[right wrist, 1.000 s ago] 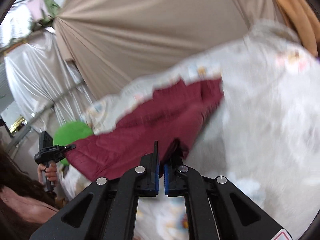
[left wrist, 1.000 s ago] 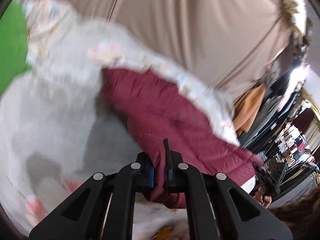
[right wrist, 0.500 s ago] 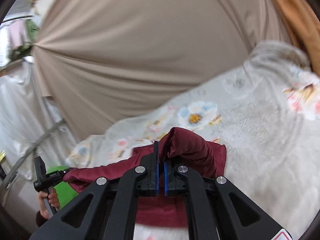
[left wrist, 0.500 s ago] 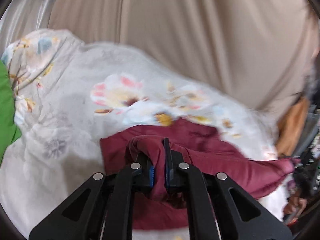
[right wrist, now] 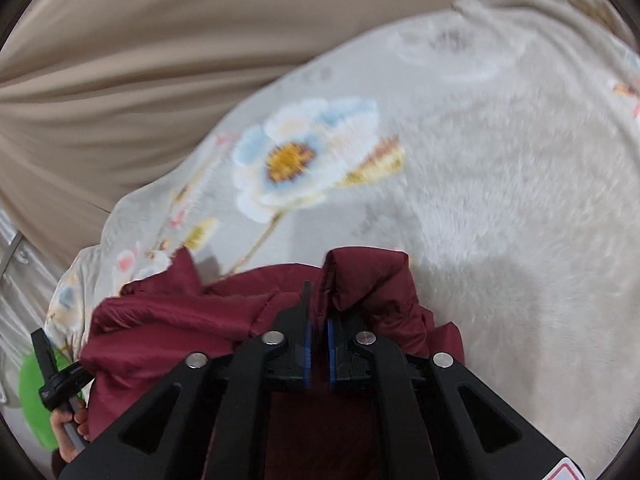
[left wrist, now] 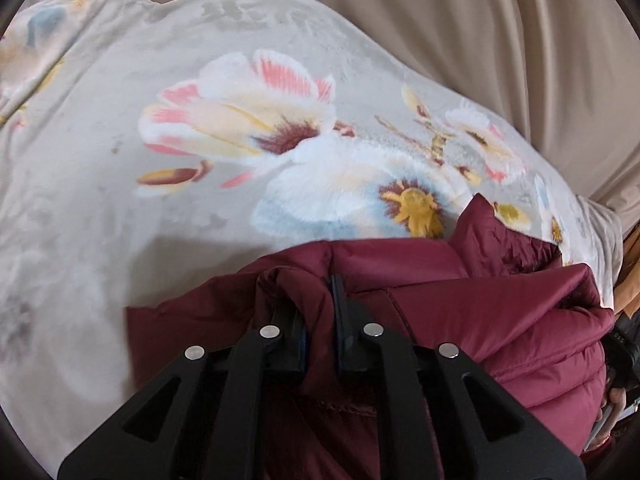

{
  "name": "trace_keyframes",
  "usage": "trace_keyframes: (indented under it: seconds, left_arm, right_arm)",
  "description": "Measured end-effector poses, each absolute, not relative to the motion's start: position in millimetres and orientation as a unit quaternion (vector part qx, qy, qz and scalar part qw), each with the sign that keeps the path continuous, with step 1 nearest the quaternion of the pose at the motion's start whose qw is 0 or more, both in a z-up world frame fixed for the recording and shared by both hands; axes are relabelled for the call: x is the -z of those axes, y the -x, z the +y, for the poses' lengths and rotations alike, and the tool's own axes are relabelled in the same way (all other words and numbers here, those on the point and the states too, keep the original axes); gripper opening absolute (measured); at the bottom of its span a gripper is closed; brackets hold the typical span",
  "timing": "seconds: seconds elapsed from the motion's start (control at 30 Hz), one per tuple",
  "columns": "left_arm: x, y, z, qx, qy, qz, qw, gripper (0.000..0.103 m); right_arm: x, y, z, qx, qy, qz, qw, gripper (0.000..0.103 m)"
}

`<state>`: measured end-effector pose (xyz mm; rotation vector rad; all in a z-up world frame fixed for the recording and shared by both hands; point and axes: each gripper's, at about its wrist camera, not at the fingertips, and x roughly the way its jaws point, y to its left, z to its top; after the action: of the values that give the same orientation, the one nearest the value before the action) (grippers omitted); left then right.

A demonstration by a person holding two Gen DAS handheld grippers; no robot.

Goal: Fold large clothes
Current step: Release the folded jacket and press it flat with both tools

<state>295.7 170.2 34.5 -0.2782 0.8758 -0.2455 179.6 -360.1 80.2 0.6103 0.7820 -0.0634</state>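
Note:
A maroon puffer jacket (left wrist: 480,308) lies bunched on a pale floral blanket (left wrist: 160,60). A fold of its edge fills the gap of my left gripper (left wrist: 320,312); the jaws are opening, though the pads still touch the cloth. In the right wrist view the jacket (right wrist: 180,320) lies low on the blanket (right wrist: 500,200). My right gripper (right wrist: 318,308) is shut on another fold of its edge. The left gripper (right wrist: 52,372) also shows at the far left there, held by a hand.
A beige curtain (left wrist: 480,20) hangs behind the blanket, and it fills the top left of the right wrist view (right wrist: 160,40). A green object (right wrist: 32,396) sits at the lower left edge. Orange cloth (left wrist: 628,292) shows at the right edge.
Both grippers have swung forward and down with the jacket's edge, bringing it low over the blanket. The jacket now lies doubled over itself. The left jaws stand slightly wider.

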Motion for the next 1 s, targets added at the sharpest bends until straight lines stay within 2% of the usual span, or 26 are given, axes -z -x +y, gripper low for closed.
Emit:
trace_keyframes:
  seconds: [0.2,0.27,0.33,0.37,0.4,0.43,0.5,0.57,0.67,0.83,0.9,0.97,1.0]
  left_arm:
    - [-33.2,-288.5,190.3,0.138,0.209,0.391,0.886,0.014]
    - [-45.7,-277.0,207.3,0.142,0.249,0.377,0.881,0.018]
    - [-72.0,-258.8,224.3,0.16,0.268,0.35,0.883,0.028]
    - [-85.0,-250.7,229.7,0.163,0.264,0.338,0.889,0.036]
    - [-103.8,-239.6,235.6,0.164,0.256,0.318,0.898,0.048]
    - [-120.4,-229.4,239.9,0.155,0.247,0.297,0.909,0.055]
    - [-151.9,-206.9,245.2,0.111,0.226,0.244,0.936,0.085]
    - [-179.8,-188.4,238.6,0.103,0.201,0.204,0.953,0.087]
    - [-190.1,-183.2,204.0,0.135,0.168,0.216,0.952,0.087]
    - [-131.1,-199.3,84.0,0.208,0.057,0.315,0.924,0.086]
    - [-102.9,-207.9,58.4,0.198,0.032,0.34,0.919,0.081]
    - [-73.8,-217.9,50.0,0.183,0.035,0.363,0.913,0.08]
    - [-66.4,-219.9,52.2,0.179,0.04,0.358,0.916,0.082]
  right_arm:
    - [-82.4,-168.4,-372.5,0.005,-0.335,0.353,0.874,0.009]
    - [-99.6,-152.4,-375.8,0.015,-0.344,0.325,0.881,0.018]
    - [-119.1,-136.9,-376.4,0.023,-0.339,0.3,0.891,0.029]
    - [-132.4,-126.8,-376.9,0.03,-0.331,0.286,0.899,0.037]
    - [-143.7,-118.1,-377.3,0.029,-0.327,0.272,0.905,0.039]
    - [-153.7,-111.0,-376.5,0.029,-0.323,0.26,0.909,0.04]
    - [-175.6,-96.0,-366.8,0.031,-0.308,0.236,0.921,0.04]
    - [-190.3,-88.7,-345.3,0.004,-0.289,0.23,0.929,0.04]
    - [-199.5,-94.1,-284.2,-0.051,-0.223,0.252,0.94,0.037]
    - [-166.6,-118.5,-181.3,-0.102,-0.093,0.317,0.938,0.025]
    - [-143.5,-128.5,-150.5,-0.097,-0.03,0.339,0.935,0.022]
    - [-121.2,-135.8,-147.5,-0.08,-0.002,0.358,0.93,0.02]
    - [-112.7,-138.0,-154.6,-0.072,-0.003,0.364,0.929,0.016]
